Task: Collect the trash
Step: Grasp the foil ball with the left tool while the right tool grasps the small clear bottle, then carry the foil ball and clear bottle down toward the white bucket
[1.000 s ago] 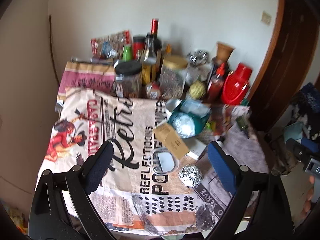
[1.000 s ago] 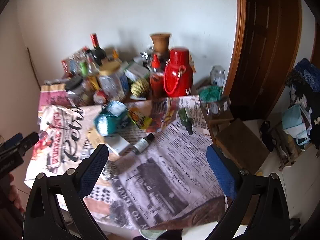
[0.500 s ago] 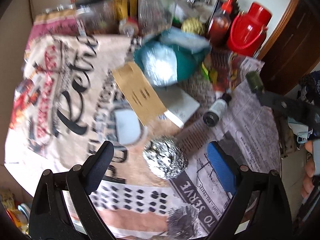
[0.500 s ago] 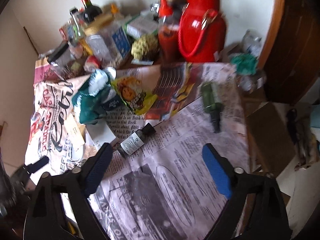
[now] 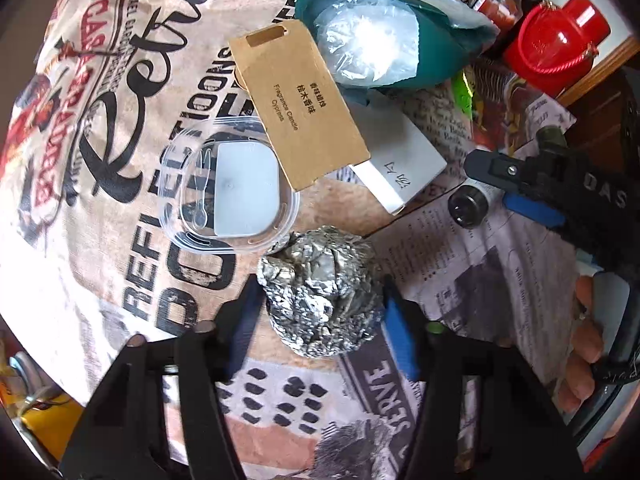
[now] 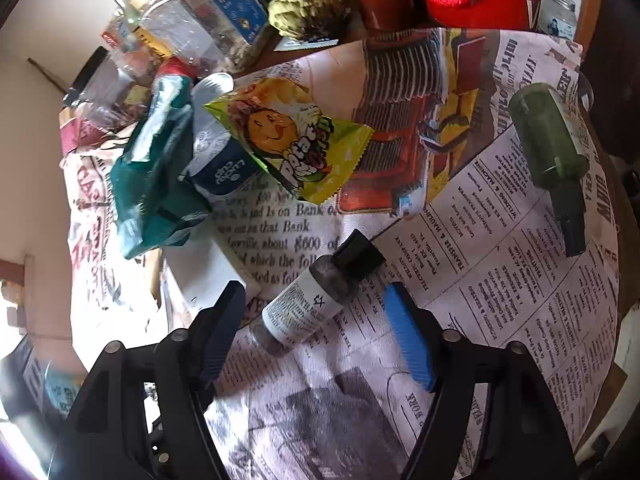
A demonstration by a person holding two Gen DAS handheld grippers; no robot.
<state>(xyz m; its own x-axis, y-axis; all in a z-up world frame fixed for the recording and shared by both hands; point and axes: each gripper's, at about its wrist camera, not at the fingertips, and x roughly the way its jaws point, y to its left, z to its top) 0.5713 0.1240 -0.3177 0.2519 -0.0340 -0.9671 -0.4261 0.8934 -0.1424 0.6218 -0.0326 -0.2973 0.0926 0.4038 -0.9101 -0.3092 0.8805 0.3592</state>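
A crumpled foil ball [image 5: 320,294] lies on the newspaper-covered table between the fingers of my left gripper [image 5: 322,320]; the jaws stand open on either side of it, close to its sides. A small bottle with a white label and black cap [image 6: 316,296] lies on its side between the open fingers of my right gripper [image 6: 312,328]. The right gripper also shows in the left wrist view [image 5: 516,188], over that bottle [image 5: 468,204]. Other trash: a clear plastic lid [image 5: 232,196], a brown card box [image 5: 296,100], a yellow snack wrapper [image 6: 292,140], a teal bag [image 5: 380,40].
A white box [image 5: 400,160] lies beside the brown one. A dark green bottle [image 6: 556,152] lies at the right. Jars, a red jug [image 5: 556,40], sauce bottles and a custard apple [image 6: 308,4] crowd the table's back. A hand [image 5: 588,340] holds the right gripper.
Both grippers have dropped down and forward close to the table. The left now straddles the foil ball, the right straddles the small bottle; both jaws have narrowed.
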